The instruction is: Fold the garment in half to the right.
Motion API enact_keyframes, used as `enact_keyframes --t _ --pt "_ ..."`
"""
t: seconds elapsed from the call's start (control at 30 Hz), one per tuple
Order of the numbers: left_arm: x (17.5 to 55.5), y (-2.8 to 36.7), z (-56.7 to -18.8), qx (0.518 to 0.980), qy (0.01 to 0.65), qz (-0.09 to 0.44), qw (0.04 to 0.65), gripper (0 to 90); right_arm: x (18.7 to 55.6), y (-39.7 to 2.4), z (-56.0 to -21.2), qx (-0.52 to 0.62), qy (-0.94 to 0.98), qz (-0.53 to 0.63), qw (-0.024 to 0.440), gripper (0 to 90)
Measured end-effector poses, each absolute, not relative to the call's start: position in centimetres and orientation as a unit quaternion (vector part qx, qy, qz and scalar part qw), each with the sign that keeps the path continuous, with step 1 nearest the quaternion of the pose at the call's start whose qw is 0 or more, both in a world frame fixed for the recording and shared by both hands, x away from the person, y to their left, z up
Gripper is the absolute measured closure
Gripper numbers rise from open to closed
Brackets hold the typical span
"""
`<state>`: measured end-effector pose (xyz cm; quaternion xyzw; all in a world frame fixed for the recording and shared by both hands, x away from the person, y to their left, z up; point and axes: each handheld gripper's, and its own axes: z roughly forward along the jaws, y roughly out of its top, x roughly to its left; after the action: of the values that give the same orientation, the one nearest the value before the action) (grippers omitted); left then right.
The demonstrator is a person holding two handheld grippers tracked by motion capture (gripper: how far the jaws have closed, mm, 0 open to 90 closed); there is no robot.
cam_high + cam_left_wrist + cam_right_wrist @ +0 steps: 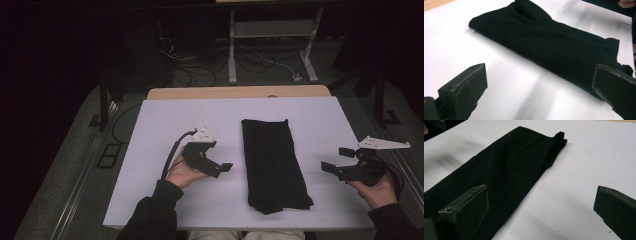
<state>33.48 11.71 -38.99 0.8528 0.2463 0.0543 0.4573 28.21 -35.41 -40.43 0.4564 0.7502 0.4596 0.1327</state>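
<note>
A black cloth (272,165), folded into a long narrow strip, lies on the white table top (165,115), running from the middle toward the near edge. My left gripper (221,156) hovers just left of it, open, jaws pointing at the cloth with nothing between them. My right gripper (334,159) is held right of the cloth near the table's right edge, open and empty too. In the left gripper view the cloth (544,42) stretches across beyond the left gripper (539,92). In the right gripper view the cloth (506,170) lies ahead and left of the right gripper (541,210), its left jaw over the fabric.
A wooden strip (240,92) borders the table's far edge. Behind it, on the dark floor, are cables (195,70) and a white-legged stand (270,30). Bare white surface spreads on both sides of the cloth.
</note>
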Motion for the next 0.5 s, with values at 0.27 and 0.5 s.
enact_keyframes --t 0.27,0.5 --pt "33.2 13.6 -39.2 0.848 0.258 0.058 0.458 0.0 27.6 -35.6 -40.6 0.458 0.749 0.460 0.133 0.0" --pt "33.2 14.9 -39.1 0.841 0.270 0.068 0.464 0.0 27.4 -35.9 -40.8 0.457 0.749 0.460 0.134 0.0"
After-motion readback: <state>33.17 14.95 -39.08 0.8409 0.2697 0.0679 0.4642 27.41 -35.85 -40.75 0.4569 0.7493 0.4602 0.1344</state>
